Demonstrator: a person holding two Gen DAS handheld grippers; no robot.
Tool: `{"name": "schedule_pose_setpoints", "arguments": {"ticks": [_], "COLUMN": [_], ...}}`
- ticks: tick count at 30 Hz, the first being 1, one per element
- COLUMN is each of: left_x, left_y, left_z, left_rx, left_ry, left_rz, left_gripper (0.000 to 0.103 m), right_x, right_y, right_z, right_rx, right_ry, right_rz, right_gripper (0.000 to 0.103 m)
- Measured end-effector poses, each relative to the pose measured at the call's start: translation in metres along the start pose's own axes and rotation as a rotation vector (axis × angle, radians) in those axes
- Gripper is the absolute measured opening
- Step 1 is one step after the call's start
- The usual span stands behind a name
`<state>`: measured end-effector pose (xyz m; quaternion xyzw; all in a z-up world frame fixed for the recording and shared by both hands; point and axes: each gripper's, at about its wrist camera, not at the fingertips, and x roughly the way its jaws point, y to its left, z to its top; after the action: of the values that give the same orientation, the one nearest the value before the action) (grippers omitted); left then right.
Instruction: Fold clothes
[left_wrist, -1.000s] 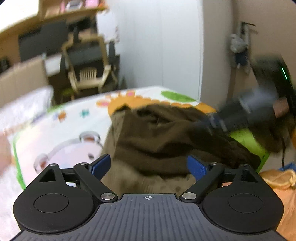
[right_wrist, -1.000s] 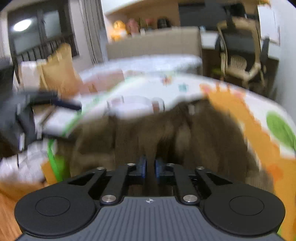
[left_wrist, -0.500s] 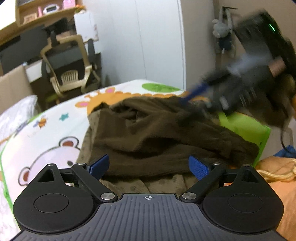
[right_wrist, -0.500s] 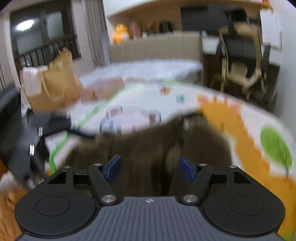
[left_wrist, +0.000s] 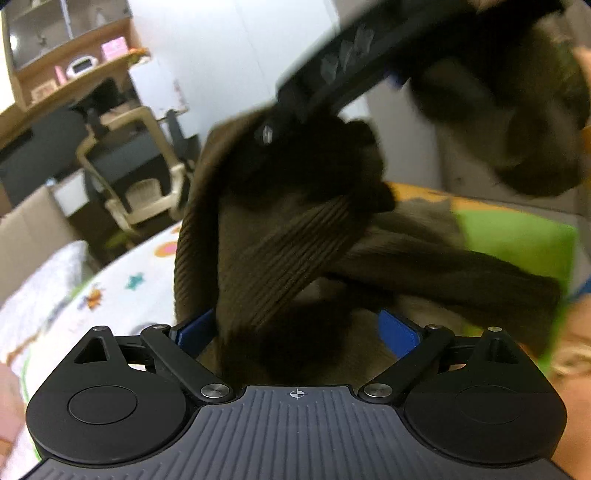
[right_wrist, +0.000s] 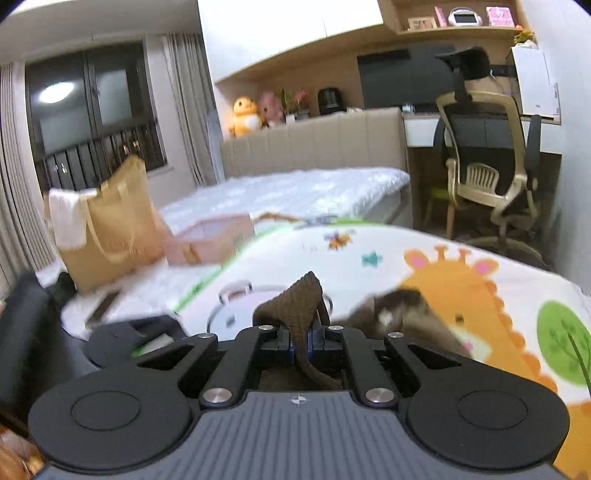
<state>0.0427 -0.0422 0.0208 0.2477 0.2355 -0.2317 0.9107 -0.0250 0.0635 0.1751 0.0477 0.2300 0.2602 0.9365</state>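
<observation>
My right gripper is clamped on a ribbed edge of the brown garment, which sticks up just past its fingertips. My left gripper stands wide, the garment hanging slack between its fingers, unpinched.

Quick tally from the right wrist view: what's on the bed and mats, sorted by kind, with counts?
Brown garment, pinched in the right gripper: 1
Tan tote bag: 1
Pink box: 1
Phone: 1
Left gripper, at the mat's near edge: 1
Total: 5
</observation>
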Motion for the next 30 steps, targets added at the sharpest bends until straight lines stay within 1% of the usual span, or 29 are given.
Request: {"name": "schedule_pose_setpoints", "arguments": {"ticks": [3,4,5,6,9,10,11,12,13,14,15,16,17,19,21,22,24,25,27,28,29,30], "left_x": [0.032,0.041,0.05,0.059,0.074,0.076,0.079,0.079,0.079,0.077,0.073,0.069,0.065,0.059,0.056,0.056,0.056,0.057,0.054,0.052,0.049,0.047], "left_y": [0.021,0.03,0.039,0.048,0.07,0.079,0.089,0.101,0.113,0.13,0.148,0.166,0.185,0.227,0.259,0.269,0.279,0.283,0.287,0.288,0.289,0.291], "left_z": [0.012,0.015,0.018,0.021,0.023,0.022,0.021,0.018,0.016,0.014,0.01,0.007,0.003,-0.013,-0.033,-0.045,-0.062,-0.071,-0.083,-0.087,-0.091,-0.095], "left_rx": [-0.03,-0.054,-0.077,-0.1,-0.159,-0.186,-0.213,-0.244,-0.276,-0.314,-0.361,-0.407,-0.455,-0.587,-0.702,-0.74,-0.779,-0.798,-0.83,-0.843,-0.856,-0.868], "left_ry": [0.026,0.032,0.038,0.044,0.061,0.059,0.057,0.05,0.042,0.025,0.01,-0.005,-0.019,-0.023,-0.008,0.004,0.025,0.034,0.042,0.041,0.041,0.041], "left_rz": [0.037,0.037,0.036,0.036,0.018,0.006,-0.004,0.002,0.01,0.04,0.074,0.109,0.144,0.203,0.229,0.247,0.279,0.294,0.311,0.314,0.317,0.321], "left_gripper": [0.097,0.097,0.09,0.069,0.034,0.029,0.021,0.016,0.013,0.012,0.011,0.011,0.01,0.01,0.01,0.01,0.01,0.01,0.009,0.009,0.009,0.009], "right_x": [0.008,0.013,0.019,0.024,0.04,0.045,0.047,0.049,0.049,0.048,0.047,0.047,0.048,0.048,0.049,0.053,0.061,0.066,0.07,0.072,0.073,0.075], "right_y": [-0.007,-0.01,-0.015,-0.019,-0.033,-0.038,-0.041,-0.044,-0.046,-0.047,-0.048,-0.049,-0.05,-0.051,-0.046,-0.04,-0.028,-0.021,-0.013,-0.016,-0.021,-0.026], "right_z": [0.011,0.013,0.014,0.016,0.016,0.016,0.015,0.014,0.012,0.007,0.001,-0.006,-0.015,-0.035,-0.055,-0.063,-0.078,-0.082,-0.083,-0.077,-0.068,-0.06], "right_rx": [-0.014,-0.015,-0.015,-0.015,-0.008,-0.005,-0.006,-0.009,-0.015,-0.026,-0.037,-0.047,-0.05,-0.044,-0.036,-0.06,-0.143,-0.225,-0.378,-0.431,-0.477,-0.522], "right_ry": [-0.005,0.0,0.008,0.015,0.04,0.048,0.052,0.055,0.059,0.071,0.087,0.116,0.155,0.238,0.308,0.342,0.4,0.419,0.435,0.433,0.429,0.425], "right_rz": [0.009,0.005,-0.001,-0.006,-0.055,-0.072,-0.096,-0.122,-0.147,-0.184,-0.224,-0.258,-0.283,-0.323,-0.325,-0.326,-0.337,-0.355,-0.38,-0.416,-0.461,-0.507], "right_gripper": [0.005,0.005,0.005,0.005,0.006,0.006,0.011,0.016,0.034,0.059,0.067,0.071,0.071,0.071,0.072,0.073,0.073,0.073,0.056,0.04,0.02,0.016]}}
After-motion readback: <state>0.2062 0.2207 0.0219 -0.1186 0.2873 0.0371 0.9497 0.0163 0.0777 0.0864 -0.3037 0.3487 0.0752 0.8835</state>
